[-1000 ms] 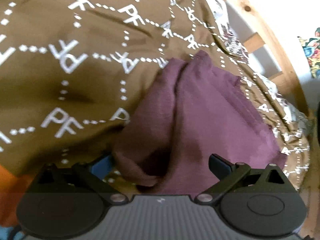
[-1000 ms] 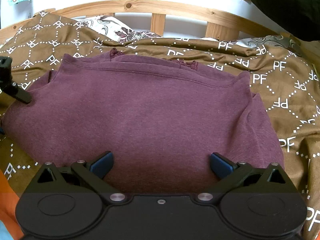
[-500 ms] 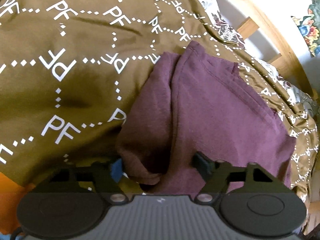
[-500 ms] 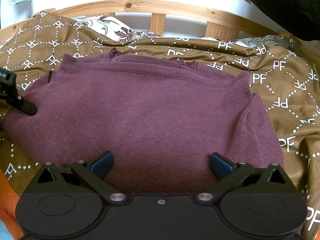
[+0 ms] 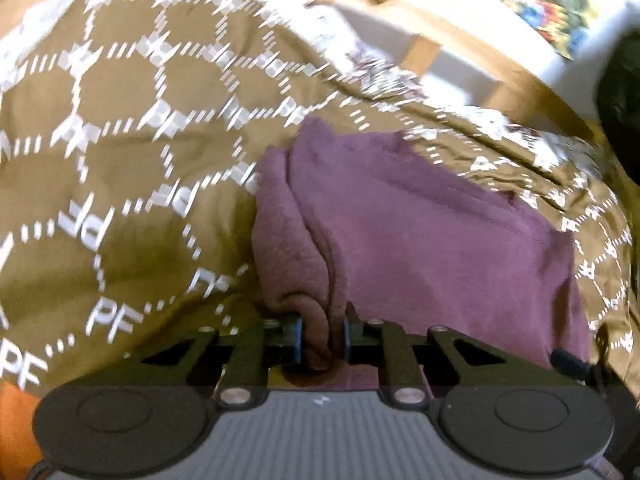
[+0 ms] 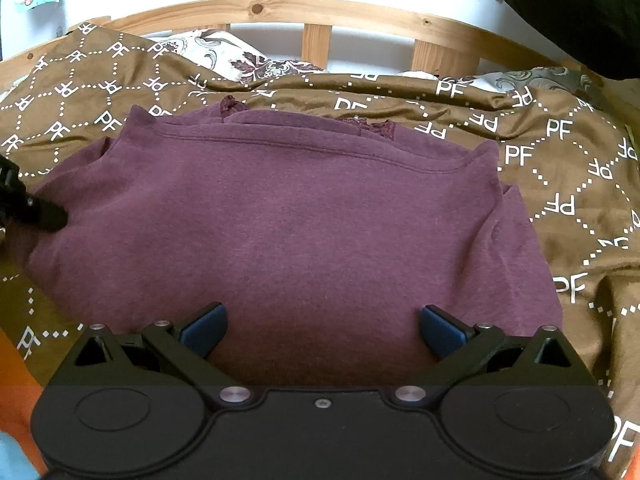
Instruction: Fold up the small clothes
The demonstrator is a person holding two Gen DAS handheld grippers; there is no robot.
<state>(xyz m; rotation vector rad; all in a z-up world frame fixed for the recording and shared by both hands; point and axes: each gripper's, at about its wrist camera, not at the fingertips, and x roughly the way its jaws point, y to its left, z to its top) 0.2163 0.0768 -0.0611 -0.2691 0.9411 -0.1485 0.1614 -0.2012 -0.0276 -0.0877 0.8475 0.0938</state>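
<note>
A maroon garment [image 6: 304,224] lies spread on a brown patterned bedspread [image 6: 560,168]. In the left wrist view my left gripper [image 5: 322,338] is shut on a bunched fold at the maroon garment's [image 5: 420,232] near left edge. In the right wrist view my right gripper [image 6: 322,330] is open, its blue-padded fingers wide apart over the garment's near edge, holding nothing. The left gripper's black finger shows at the far left of the right wrist view [image 6: 36,208], touching the garment's left side.
A wooden slatted bed rail [image 6: 320,16] runs along the back, with a floral pillow [image 6: 224,56] under it. A black cloth [image 6: 580,12] hangs at the back right. Orange fabric [image 6: 16,400] lies at the near left edge.
My left gripper closed from open onto the garment's left edge fold and swung toward the bed rail. The right gripper stayed open and still.
</note>
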